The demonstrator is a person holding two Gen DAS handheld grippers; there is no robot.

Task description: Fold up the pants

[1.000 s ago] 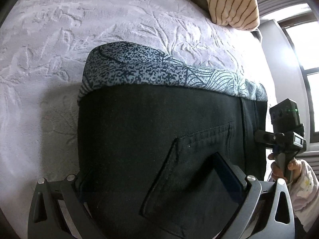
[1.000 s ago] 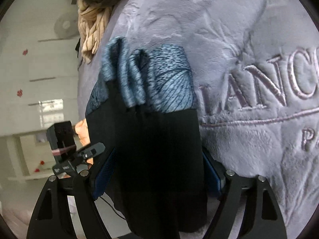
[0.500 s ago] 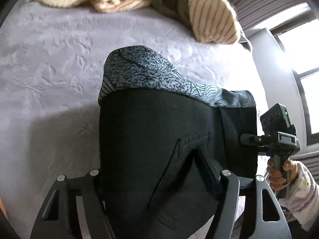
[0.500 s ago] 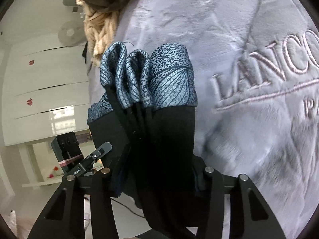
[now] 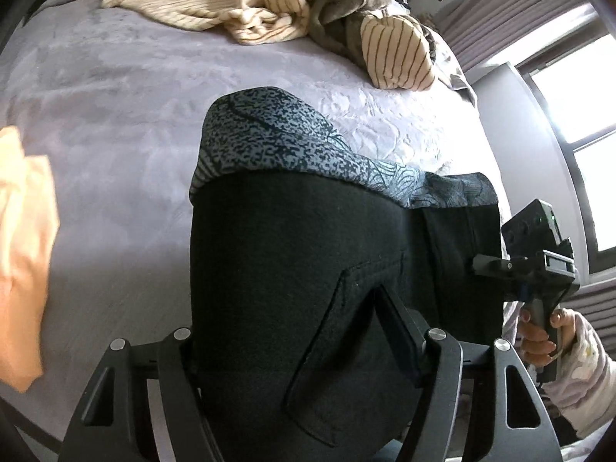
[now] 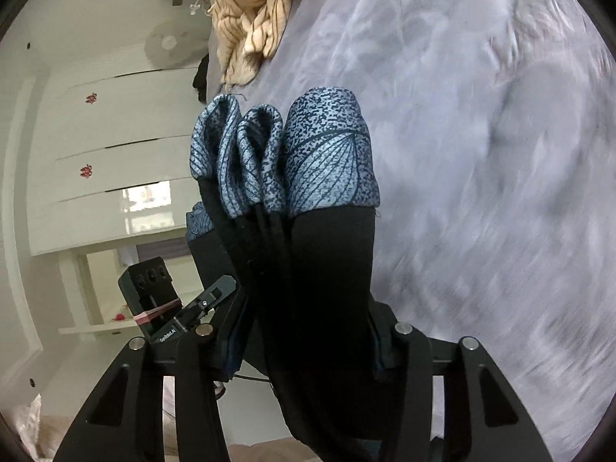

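Note:
The folded black pants [image 5: 292, 254] with blue-grey patterned cuffs [image 5: 269, 142] hang lifted above the lilac bed cover [image 5: 115, 115]. My left gripper [image 5: 304, 331] is shut on the thick black stack near the back pocket. In the right wrist view my right gripper [image 6: 304, 327] is shut on the other side of the same pants [image 6: 331, 269], whose patterned cuffs [image 6: 327, 161] bunch in several folds ahead of the fingers. Each gripper appears in the other's view: the right one [image 5: 539, 269] at the right edge with a hand on its handle, the left one [image 6: 169, 308] at the lower left.
A heap of cream striped clothes [image 5: 250, 4] lies at the far end of the bed. An orange cloth [image 5: 23, 238] sits at the left edge. A window [image 5: 577, 115] is on the right, white cabinets [image 6: 96, 154] beyond the bed's side.
Both grippers closed on the pants and lifted the stack off the bed cover. The cover has dropped farther away and the clothes heap and orange cloth have come into view.

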